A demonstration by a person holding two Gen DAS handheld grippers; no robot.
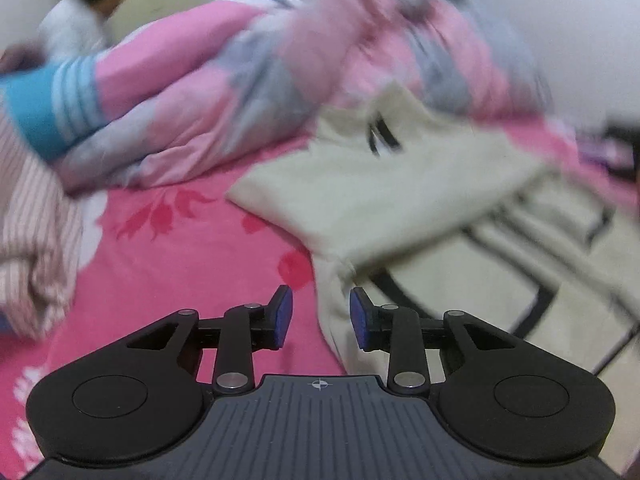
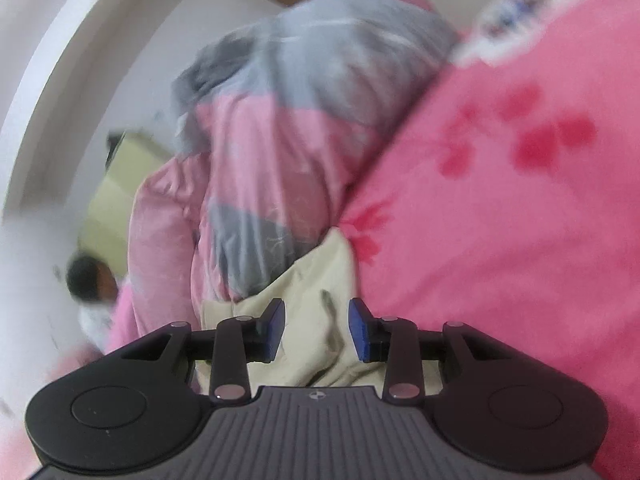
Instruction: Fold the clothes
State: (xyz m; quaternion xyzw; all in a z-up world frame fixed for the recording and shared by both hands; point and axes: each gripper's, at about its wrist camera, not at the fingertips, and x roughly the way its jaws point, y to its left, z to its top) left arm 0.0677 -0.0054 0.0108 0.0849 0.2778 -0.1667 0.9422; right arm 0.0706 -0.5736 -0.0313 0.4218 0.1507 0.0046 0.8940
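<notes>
1. Cream cotton garment with black lines (image 1: 400, 184) lay partly doubled over on the pink floral bed sheet (image 1: 180, 248), against the pink-grey quilt (image 1: 248, 92).
2. Left gripper (image 1: 320, 316) and right gripper (image 2: 316, 328): fingers spread, holding nothing.
3. Step unclear, mid-fold or re-gripping; an edge grasp seemed likely next.

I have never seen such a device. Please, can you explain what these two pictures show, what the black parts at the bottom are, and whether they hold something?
Each picture comes from a camera fixed on a hand-held gripper, looking forward along its two fingers. The black parts are those tools: the left gripper in one picture, the right gripper in the other. A person carries them; there is no robot arm. Below lies a bed with a pink flowered sheet. On it are a cream garment with dark lines, a bunched pink and grey quilt and a striped cloth. Both grippers stand open with cream cloth between the blue pads, not clamped. The pictures are blurred.
</notes>
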